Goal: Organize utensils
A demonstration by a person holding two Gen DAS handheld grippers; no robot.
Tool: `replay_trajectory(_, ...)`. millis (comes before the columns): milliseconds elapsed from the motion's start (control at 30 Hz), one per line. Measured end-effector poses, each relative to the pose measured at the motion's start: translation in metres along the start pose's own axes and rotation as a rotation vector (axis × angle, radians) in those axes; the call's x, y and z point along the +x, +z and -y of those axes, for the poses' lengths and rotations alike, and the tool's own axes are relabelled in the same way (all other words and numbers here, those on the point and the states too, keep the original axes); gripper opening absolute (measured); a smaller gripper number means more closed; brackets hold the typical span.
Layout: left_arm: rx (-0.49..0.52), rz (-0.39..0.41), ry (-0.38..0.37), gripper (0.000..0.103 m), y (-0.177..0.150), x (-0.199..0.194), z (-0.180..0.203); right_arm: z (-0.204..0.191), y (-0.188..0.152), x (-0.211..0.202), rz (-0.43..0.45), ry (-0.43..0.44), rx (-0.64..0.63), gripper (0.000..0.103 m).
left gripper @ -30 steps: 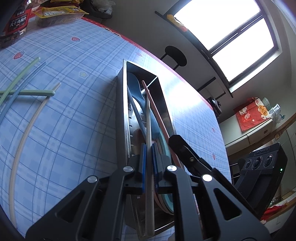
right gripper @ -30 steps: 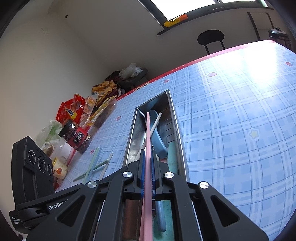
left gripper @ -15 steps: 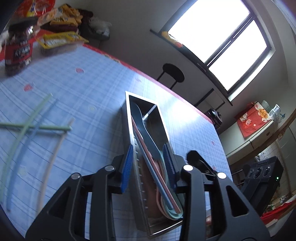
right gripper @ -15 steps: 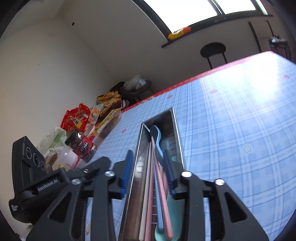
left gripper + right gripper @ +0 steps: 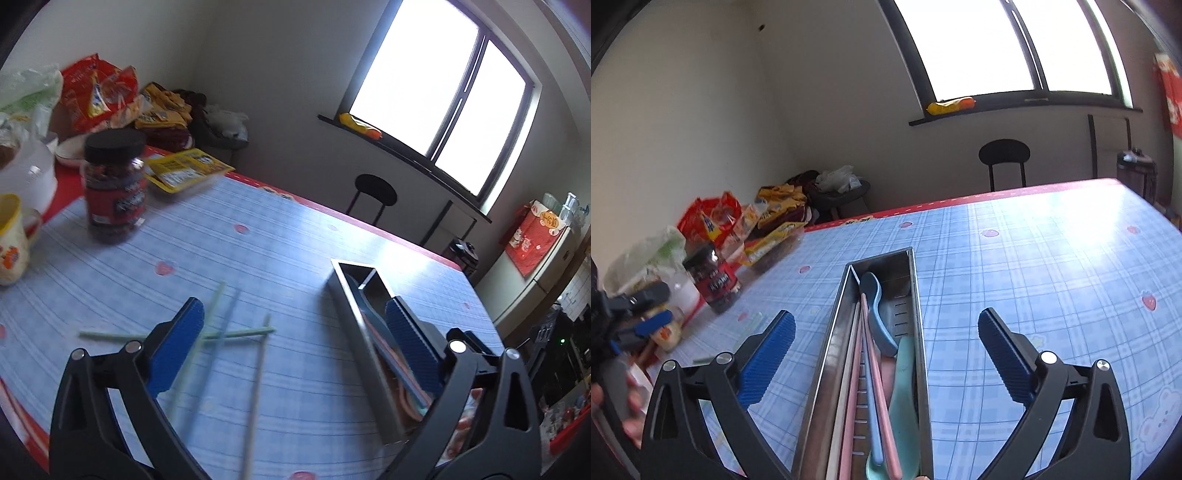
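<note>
Utensils: pink, blue and cream chopsticks plus blue spoon (image 5: 877, 314) now lie loose inside long stainless steel tray (image 5: 916, 295), no longer pinched. I see left gripper (image 5: 293, 341) and right gripper (image 5: 886, 345) both opening, jaws wide, nothing between pads. Two sticks delivered, I judge. Left has swung toward loose pastel chopsticks (image 5: 221, 332) crossed on blue checked tablecloth (image 5: 1052, 277). Open cloth around them; dark jar (image 5: 114, 194) well apart, red table edge near.
</note>
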State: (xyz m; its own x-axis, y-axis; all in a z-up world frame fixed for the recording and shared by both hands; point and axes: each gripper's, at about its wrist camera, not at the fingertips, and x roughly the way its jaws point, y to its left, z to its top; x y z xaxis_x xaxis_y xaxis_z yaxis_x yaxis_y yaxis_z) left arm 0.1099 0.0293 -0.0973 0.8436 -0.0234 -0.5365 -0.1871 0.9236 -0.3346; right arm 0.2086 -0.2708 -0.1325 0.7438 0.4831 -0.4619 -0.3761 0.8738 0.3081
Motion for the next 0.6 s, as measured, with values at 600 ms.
replay_trajectory(600, 0.347, -0.016, 0.084, 0.097, -0.028, -0.030, -0.074, -0.102, -0.045, -0.006, -0.116, 0.038, -0.059, 0.097)
